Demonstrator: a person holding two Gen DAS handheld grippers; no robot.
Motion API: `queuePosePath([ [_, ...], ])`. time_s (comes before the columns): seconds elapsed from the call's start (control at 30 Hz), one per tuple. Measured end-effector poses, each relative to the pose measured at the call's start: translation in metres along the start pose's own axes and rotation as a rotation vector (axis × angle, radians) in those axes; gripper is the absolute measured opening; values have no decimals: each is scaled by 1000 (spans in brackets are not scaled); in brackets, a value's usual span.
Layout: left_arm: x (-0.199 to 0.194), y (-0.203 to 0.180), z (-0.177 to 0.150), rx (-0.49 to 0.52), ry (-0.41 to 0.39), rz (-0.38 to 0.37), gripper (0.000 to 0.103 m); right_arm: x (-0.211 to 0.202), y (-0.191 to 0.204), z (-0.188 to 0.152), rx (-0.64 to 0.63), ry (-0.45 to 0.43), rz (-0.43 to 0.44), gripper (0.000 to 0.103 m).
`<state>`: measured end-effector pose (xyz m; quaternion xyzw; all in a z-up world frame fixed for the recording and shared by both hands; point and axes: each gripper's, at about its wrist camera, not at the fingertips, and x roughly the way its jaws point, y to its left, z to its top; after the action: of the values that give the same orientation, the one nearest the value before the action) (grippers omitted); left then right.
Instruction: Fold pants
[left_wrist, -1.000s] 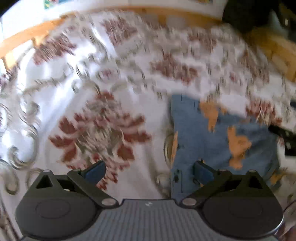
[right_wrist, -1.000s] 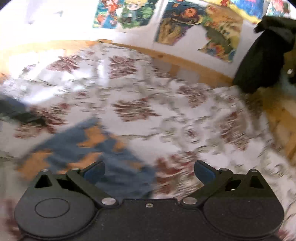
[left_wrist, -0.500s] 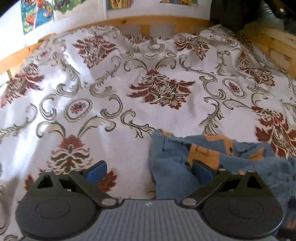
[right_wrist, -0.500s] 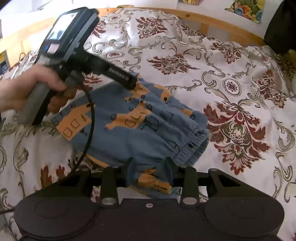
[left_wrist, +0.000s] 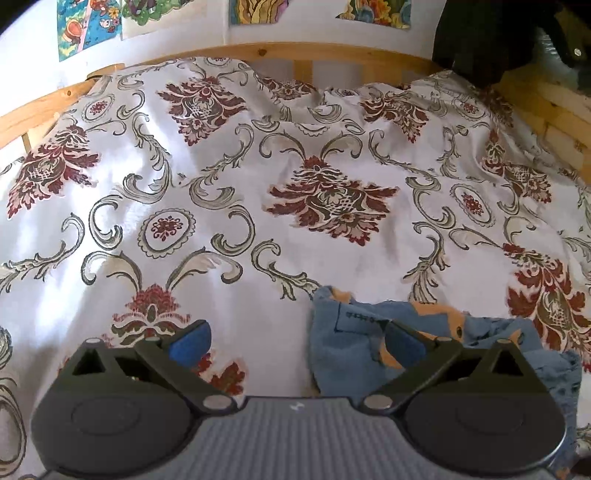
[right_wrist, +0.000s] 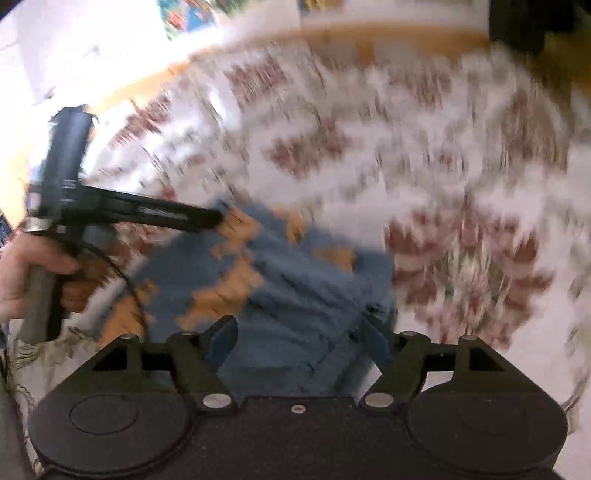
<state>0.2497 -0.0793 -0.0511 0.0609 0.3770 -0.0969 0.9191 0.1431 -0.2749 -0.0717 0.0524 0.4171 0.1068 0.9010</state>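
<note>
The blue pants (left_wrist: 347, 347) with orange patches lie bunched on the patterned bedspread (left_wrist: 258, 192). In the left wrist view they sit at the lower right, with my left gripper (left_wrist: 295, 341) open and its right finger over their left edge. In the blurred right wrist view the pants (right_wrist: 288, 280) lie just ahead of my right gripper (right_wrist: 301, 338), which is open with the cloth between and under its fingers. The left gripper's body (right_wrist: 110, 210) and the hand holding it show at the left.
A wooden bed frame (left_wrist: 303, 55) runs along the back and right side. Posters (left_wrist: 92, 22) hang on the white wall behind. A dark garment (left_wrist: 491, 40) hangs at the back right corner.
My right gripper was shut on the pants' edge half a second ago and now stands open and moving, blurred. My left gripper stays open and has tilted up slightly toward the headboard.
</note>
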Motion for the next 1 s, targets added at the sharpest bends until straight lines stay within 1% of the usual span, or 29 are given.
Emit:
queuePosePath([
  [0.03,2,-1,-1,10,5,12,103,-4,-4,0,23,-7,-8,78],
  [0.07,6,-2,-3,25,15,34,103,-10,-7,-1,48,-32,1,81],
  [0.1,11,-2,-5,39,30,53,103,-19,-11,-1,74,-67,15,89],
  [0.13,16,-1,-8,46,44,56,103,-28,-14,0,98,-103,26,93],
  [0.17,18,1,-10,30,46,47,103,-35,-17,0,117,-133,28,99],
  [0.2,17,4,-11,11,45,39,103,-42,-20,-1,140,-158,35,100],
  [0.27,14,9,-9,-26,51,26,103,-47,-26,-1,177,-166,58,102],
  [0.4,-6,16,-8,-47,33,45,103,-44,-31,0,228,-155,90,102],
  [0.5,-30,21,-14,-62,32,31,103,-46,-26,0,228,-155,104,102],
  [0.67,-62,25,-25,-80,82,-10,103,-46,-20,-6,184,-101,76,102],
  [0.77,-75,26,-30,-86,122,-24,103,-42,-21,-8,191,-54,92,102],
  [0.8,-77,27,-31,-87,140,-37,103,-40,-22,-8,195,-37,110,102],
  [0.9,-79,30,-30,-95,187,-108,103,-34,-28,-3,182,12,171,102],
  [0.97,-76,33,-30,-103,199,-156,103,-30,-33,0,168,32,195,102],
  [1.0,-74,34,-31,-104,203,-178,103,-27,-39,1,183,40,214,102],
])
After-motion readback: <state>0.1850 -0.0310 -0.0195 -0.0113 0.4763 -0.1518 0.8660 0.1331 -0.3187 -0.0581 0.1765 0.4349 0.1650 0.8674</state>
